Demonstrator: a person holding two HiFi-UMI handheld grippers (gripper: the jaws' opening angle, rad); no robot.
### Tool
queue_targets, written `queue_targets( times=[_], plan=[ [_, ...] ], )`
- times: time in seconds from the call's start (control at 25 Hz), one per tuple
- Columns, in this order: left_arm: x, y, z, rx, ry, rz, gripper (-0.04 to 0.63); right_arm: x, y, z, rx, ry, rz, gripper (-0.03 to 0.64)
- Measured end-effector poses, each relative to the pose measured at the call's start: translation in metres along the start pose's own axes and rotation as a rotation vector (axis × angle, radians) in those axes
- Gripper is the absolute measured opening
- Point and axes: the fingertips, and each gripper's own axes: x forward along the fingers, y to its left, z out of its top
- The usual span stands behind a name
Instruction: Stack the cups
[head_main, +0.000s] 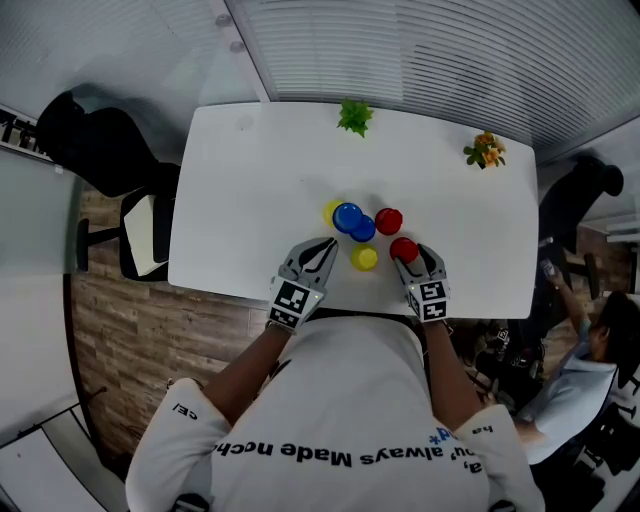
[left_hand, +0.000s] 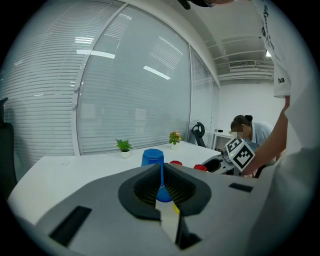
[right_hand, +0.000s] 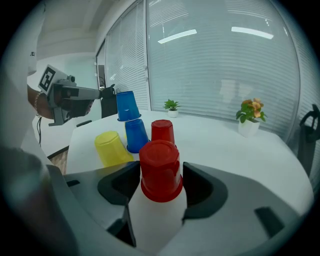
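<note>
White tabletop (head_main: 250, 200), cups bunched near its front edge, all bottom-up as far as we can see. The right gripper (head_main: 405, 258) has its fingers spread wide with a red cup (right_hand: 161, 170) standing on the tabletop between them. The pads sit right at the cup's sides, and we can't tell whether they actually touch it. The cup is not lifted.

The left gripper (left_hand: 161, 172) has its fingers closed together with nothing between them. It sits just left of the cluster and points at it.

A second red cup (right_hand: 163, 132) stands just behind the first one. Left of that are two blue cups, a near one (right_hand: 136, 135) and another (right_hand: 126, 105) showing above it. We can't tell whether one sits on the other. A yellow cup (right_hand: 111, 148) is beside the near blue one, between the two grippers in the head view. Another yellow cup (head_main: 331, 212) peeks out behind the blue ones.

A small green plant (head_main: 354, 116) and an orange flower pot (head_main: 485, 150) sit at the far edge, well apart from the cups.
</note>
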Motion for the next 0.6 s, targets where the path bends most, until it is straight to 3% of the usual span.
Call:
queue_targets(
  times=[0.08,0.6],
  plan=[
    [0.000,0.000,0.001,-0.001,-0.001,-0.001,0.031,0.000,0.000,0.002,-0.003,-0.002,-0.002,0.257],
    [0.005,0.000,0.002,-0.004,-0.004,-0.008,0.031,-0.010,-0.004,0.024,-0.023,-0.030,-0.013,0.251]
  ],
)
